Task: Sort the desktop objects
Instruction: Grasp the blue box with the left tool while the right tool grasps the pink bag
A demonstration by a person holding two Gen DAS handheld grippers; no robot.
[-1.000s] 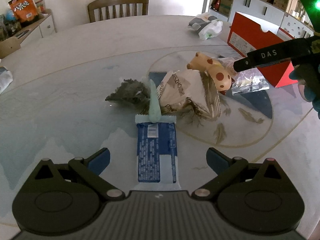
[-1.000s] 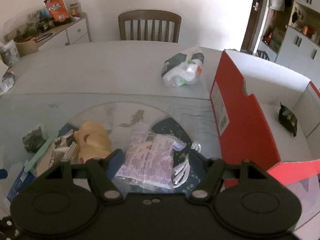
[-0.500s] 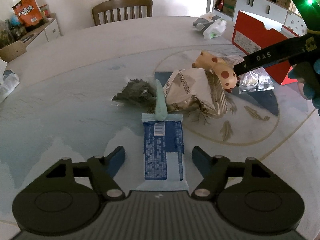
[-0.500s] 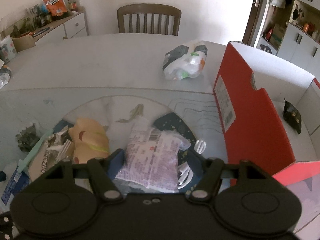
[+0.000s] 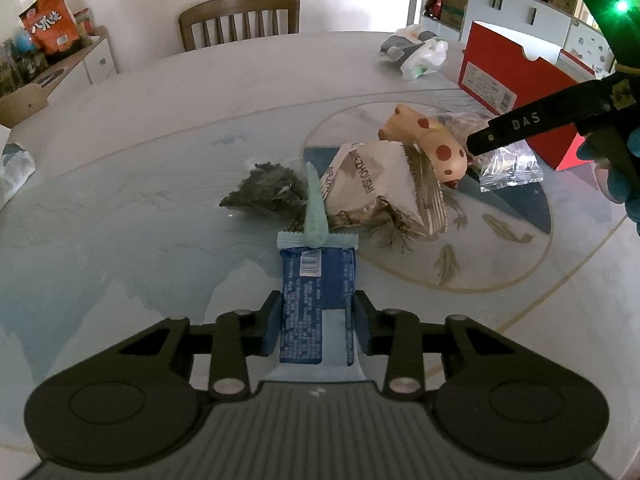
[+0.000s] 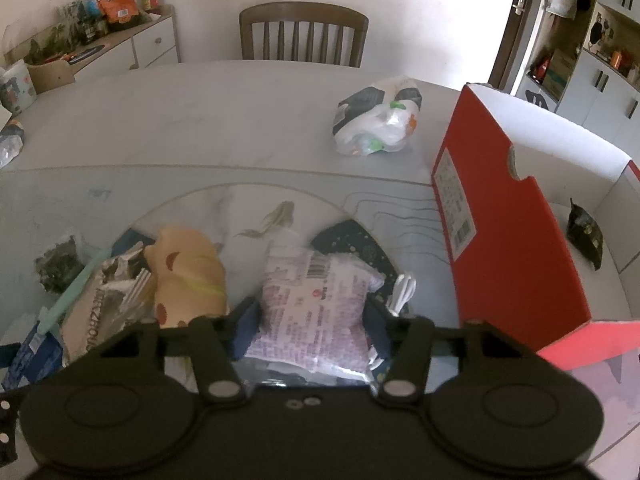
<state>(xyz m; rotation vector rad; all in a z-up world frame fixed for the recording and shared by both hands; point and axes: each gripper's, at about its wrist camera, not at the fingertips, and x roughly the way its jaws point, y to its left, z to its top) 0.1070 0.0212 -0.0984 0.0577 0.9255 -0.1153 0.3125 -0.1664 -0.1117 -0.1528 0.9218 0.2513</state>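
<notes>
- While both grippers bore down on the heap, the left gripper [image 5: 314,322] had just been closing, its blue pads pinched against the long sides of the blue wrapper [image 5: 316,292], which lay flat on the table [image 5: 120,184].
- Meanwhile the right gripper [image 6: 312,316] had just been closing too, its pads touching the flanks of the purple-printed packet [image 6: 314,304]; I judged it grasped, though the packet bulged soft between them.
- Where the goods were bound seemed plain: the red box [image 6: 508,236] stood open just beside the heap, one dark packet [image 6: 585,234] already inside.
- What worried me first: the green stick [image 5: 315,210] rested its lower end on the far seal of the blue wrapper, so lifting that wrapper would probably tip or drag the stick.
- Second, the thin wrapper was gripped only near its close end; it might sag or slide free, being slick film.
- Third, the purple-printed packet lay just beside the spotted toy [image 6: 188,276] and over clear film beneath it; a lift could snag either, and a squashy packet may squirm out of a side pinch.
- Compared with a second earlier, the left jaws had stood wide apart, clear of the wrapper on both sides; now they met it.
- Likewise the right jaws had flanked the packet loosely, and now pressed in.
- Nothing in the heap had shifted.
</notes>
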